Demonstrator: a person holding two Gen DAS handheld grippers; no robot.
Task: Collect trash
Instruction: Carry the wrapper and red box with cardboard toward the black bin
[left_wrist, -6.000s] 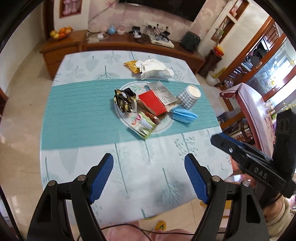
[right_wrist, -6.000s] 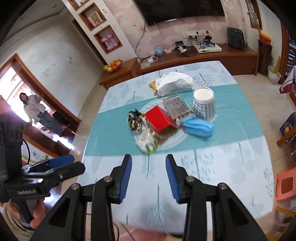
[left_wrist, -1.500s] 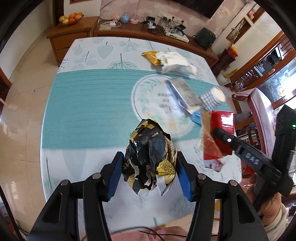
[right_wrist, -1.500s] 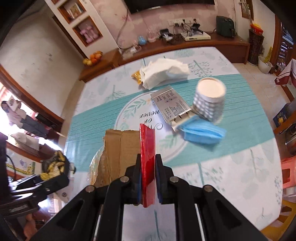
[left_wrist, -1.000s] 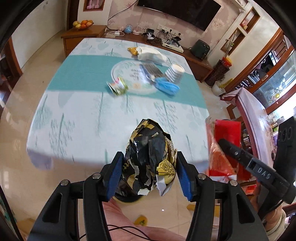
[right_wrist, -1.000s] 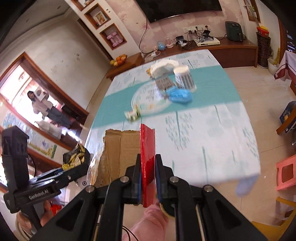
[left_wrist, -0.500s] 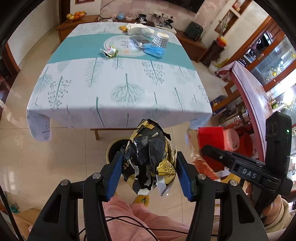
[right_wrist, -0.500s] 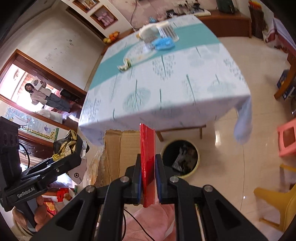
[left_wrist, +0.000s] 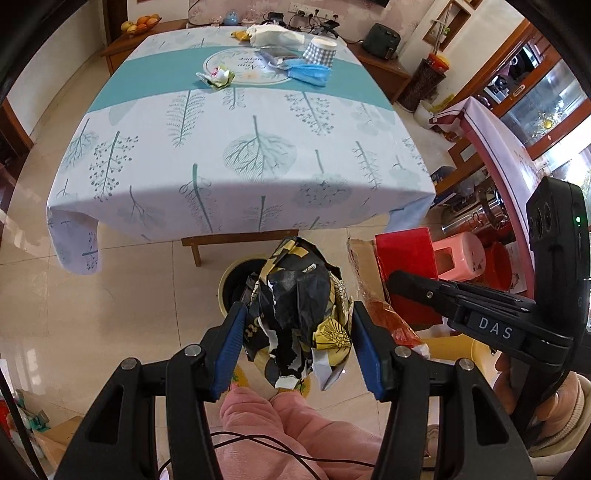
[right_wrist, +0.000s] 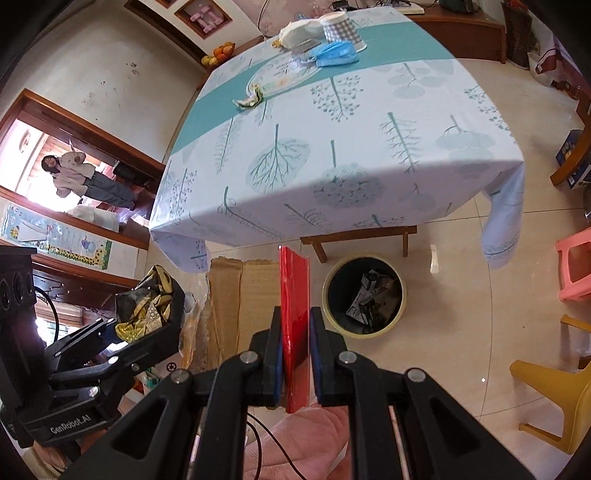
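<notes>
Both grippers have pulled back off the table (left_wrist: 243, 155) to hover over tiled floor. Left gripper (left_wrist: 297, 345) clamps a crumpled black-and-gold wrapper (left_wrist: 295, 310); right gripper (right_wrist: 295, 350) pinches a red carton (right_wrist: 294, 295) (edge-on). Bin (right_wrist: 364, 295) sits at 1 o'clock, under the table; remaining trash, including a blue mask (left_wrist: 308, 74), lies at 12 o'clock.

crumpled glossy foil wrapper (left_wrist: 295, 314); glossy red carton (right_wrist: 294, 295); polished floor tiles (right_wrist: 461, 332).

Glossy beige tile floor (right_wrist: 461, 362); leaf-print tablecloth on table (left_wrist: 243, 147); wooden sideboard (left_wrist: 147, 33) along wall
</notes>
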